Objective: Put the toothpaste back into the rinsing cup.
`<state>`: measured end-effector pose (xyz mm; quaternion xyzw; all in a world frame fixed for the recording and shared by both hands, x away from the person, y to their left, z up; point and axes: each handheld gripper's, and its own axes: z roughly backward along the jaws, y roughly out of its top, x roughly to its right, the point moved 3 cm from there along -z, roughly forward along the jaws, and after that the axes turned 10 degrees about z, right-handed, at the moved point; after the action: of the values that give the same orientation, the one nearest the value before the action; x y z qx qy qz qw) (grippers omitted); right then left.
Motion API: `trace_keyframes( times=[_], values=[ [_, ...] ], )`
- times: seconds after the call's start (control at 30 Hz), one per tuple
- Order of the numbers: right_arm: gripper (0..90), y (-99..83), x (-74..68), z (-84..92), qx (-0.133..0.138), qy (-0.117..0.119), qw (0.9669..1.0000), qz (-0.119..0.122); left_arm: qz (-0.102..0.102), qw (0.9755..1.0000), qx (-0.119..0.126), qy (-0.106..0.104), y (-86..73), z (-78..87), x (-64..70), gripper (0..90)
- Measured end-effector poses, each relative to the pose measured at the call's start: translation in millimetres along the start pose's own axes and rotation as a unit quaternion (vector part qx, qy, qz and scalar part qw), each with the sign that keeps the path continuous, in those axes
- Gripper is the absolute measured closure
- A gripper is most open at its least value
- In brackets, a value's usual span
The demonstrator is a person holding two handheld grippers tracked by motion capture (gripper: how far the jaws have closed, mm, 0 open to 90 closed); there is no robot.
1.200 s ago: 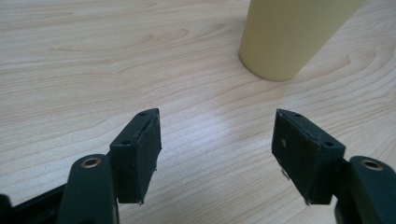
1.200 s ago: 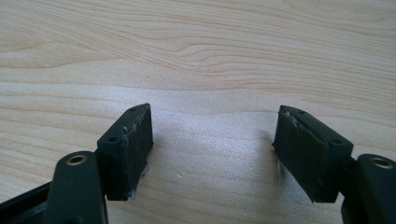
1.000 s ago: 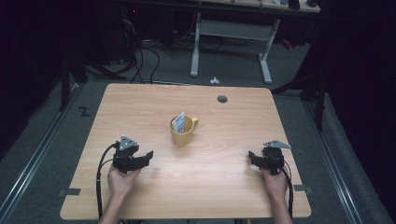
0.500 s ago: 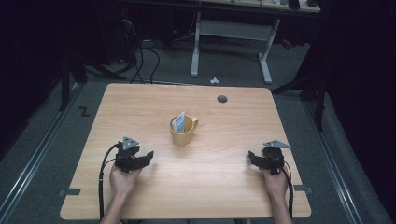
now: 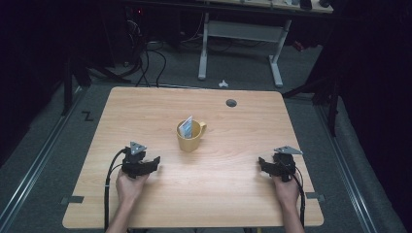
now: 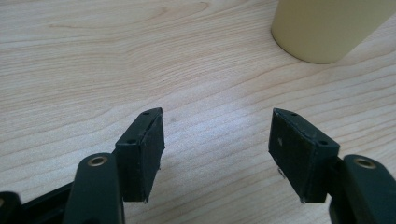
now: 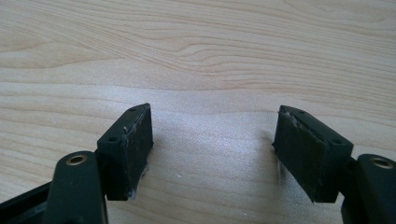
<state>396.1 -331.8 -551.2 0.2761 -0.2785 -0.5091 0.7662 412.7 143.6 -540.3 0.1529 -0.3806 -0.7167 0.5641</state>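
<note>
A yellow mug [image 5: 191, 136] stands upright near the middle of the wooden table [image 5: 145, 111], with a pale folded packet [image 5: 185, 127] sticking out of it. My left gripper [image 5: 154, 162] rests low on the table, to the front left of the mug, open with nothing between its jaws. In the left gripper view the gripper [image 6: 217, 140] points at bare wood, and the mug's base [image 6: 322, 28] is at the top right. My right gripper [image 5: 262, 164] sits near the front right of the table, also open and empty, and the right gripper view has the gripper [image 7: 212, 135] over bare wood.
A round cable hole [image 5: 231, 103] lies in the table near its far edge. Beyond the table stands a white desk frame [image 5: 238, 43], with cables [image 5: 145, 58] on the dark floor. A small white object [image 5: 223, 83] lies on the floor behind the table.
</note>
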Motion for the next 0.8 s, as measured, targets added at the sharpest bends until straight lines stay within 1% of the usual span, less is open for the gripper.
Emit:
trace_keyframes(
  times=[0.3, 0.47, 0.53, 0.67, 0.8],
  values=[
    [28.3, 0.0, 0.0, 0.0, 0.000, 0.000, 1.0000, 0.000, 0.000, 1.0000, 0.000, 0.010, -0.6, -3.3, -1.8, 36.3],
    [28.3, 0.0, 0.0, 0.0, 0.000, 0.000, 1.0000, 0.000, -0.006, 0.9998, -0.005, 0.018, -1.9, -6.4, -1.5, 36.3],
    [28.3, 0.0, 0.0, 0.0, 0.000, 0.000, 1.0000, 0.000, -0.011, 0.9996, -0.007, 0.024, -3.4, -8.6, -1.2, 36.3],
    [28.3, 0.0, 0.0, 0.0, 0.000, 0.000, 1.0000, 0.000, -0.012, 0.9994, -0.012, 0.029, -5.0, -11.2, -1.3, 36.3],
    [28.3, 0.0, 0.1, 0.1, -0.001, 0.000, 1.0000, 0.000, -0.015, 0.9993, -0.010, 0.032, -5.6, -12.1, -1.1, 36.3]
  ],
)
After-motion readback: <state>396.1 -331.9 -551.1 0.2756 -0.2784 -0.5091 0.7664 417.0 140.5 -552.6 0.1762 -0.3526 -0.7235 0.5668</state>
